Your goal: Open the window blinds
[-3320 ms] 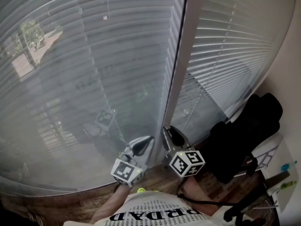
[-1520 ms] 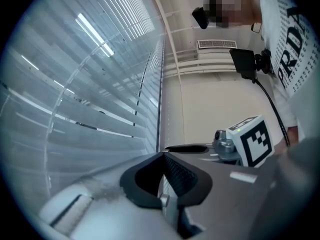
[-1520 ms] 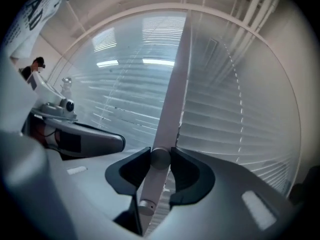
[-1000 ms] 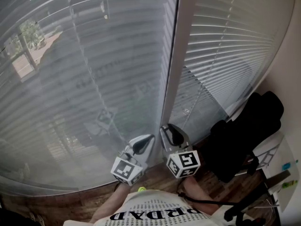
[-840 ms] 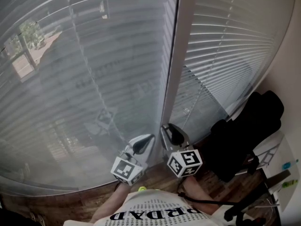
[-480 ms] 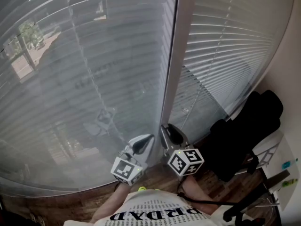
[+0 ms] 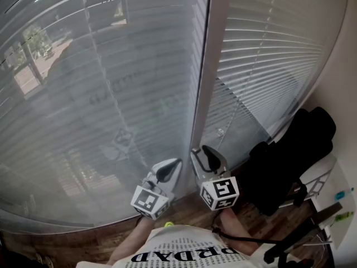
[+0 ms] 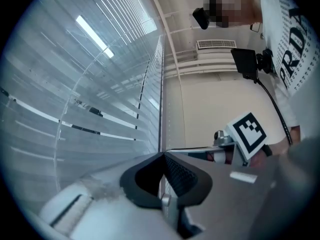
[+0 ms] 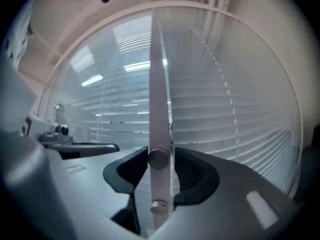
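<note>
Pale grey slatted window blinds (image 7: 111,94) cover the glass, their tops cut off and the outdoors only dim through them. The right gripper (image 9: 161,159) has just been widening its jaws. The slim grey tilt wand (image 9: 159,94) stands loose between them, and in the head view it is lost against the white window post (image 7: 209,66). The left gripper (image 8: 162,156) is closed and empty.

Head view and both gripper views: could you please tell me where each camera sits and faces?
Head view: on the person's head, facing down at the blinds; left gripper, right gripper, shirt show.
Left gripper view: along its shut jaws, toward the blinds; shirt shows.
Right gripper view: along its jaws, which have just been opening around the wand.
Shared: each gripper view shows the other gripper.
</note>
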`<action>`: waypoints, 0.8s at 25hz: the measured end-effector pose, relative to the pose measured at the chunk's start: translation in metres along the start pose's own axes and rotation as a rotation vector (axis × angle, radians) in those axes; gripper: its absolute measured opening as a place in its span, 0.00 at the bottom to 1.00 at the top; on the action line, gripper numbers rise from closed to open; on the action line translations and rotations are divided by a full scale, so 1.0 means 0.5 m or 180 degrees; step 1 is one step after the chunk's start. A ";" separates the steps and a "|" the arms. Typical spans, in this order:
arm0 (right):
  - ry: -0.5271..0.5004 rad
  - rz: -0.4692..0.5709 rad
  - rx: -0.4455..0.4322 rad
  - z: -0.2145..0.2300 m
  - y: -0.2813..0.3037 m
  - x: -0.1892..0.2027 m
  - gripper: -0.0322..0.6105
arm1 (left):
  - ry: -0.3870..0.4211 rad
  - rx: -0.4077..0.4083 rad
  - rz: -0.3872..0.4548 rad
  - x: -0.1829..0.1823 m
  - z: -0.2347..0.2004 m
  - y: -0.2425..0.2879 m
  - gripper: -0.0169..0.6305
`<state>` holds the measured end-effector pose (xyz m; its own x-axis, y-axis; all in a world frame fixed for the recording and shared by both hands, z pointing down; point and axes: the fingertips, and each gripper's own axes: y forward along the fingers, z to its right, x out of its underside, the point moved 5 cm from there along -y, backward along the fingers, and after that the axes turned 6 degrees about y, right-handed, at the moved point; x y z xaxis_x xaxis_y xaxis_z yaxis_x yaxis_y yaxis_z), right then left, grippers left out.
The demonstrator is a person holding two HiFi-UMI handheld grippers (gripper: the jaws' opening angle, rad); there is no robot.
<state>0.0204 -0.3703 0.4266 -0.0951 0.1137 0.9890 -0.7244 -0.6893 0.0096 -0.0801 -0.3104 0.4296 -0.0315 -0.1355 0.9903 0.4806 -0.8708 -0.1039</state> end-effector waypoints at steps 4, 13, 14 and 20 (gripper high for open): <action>-0.0836 -0.0199 -0.0053 -0.010 -0.003 -0.002 0.33 | -0.0014 0.0008 0.0012 -0.003 0.004 0.002 0.01; -0.2163 -0.0291 0.0190 -0.039 0.015 0.009 0.26 | -0.0072 0.0050 0.0081 -0.002 0.012 0.003 0.01; -0.2162 -0.0273 0.0200 -0.039 0.015 0.010 0.26 | -0.0070 0.0047 0.0076 -0.002 0.011 0.001 0.01; -0.1791 -0.0255 0.0181 -0.034 0.015 0.006 0.26 | -0.0047 0.0031 0.0045 -0.001 0.004 -0.006 0.01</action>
<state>0.0033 -0.3629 0.4271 0.3482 -0.2208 0.9110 -0.6750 -0.7335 0.0802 -0.0798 -0.3068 0.4295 -0.0118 -0.1407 0.9900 0.4895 -0.8641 -0.1170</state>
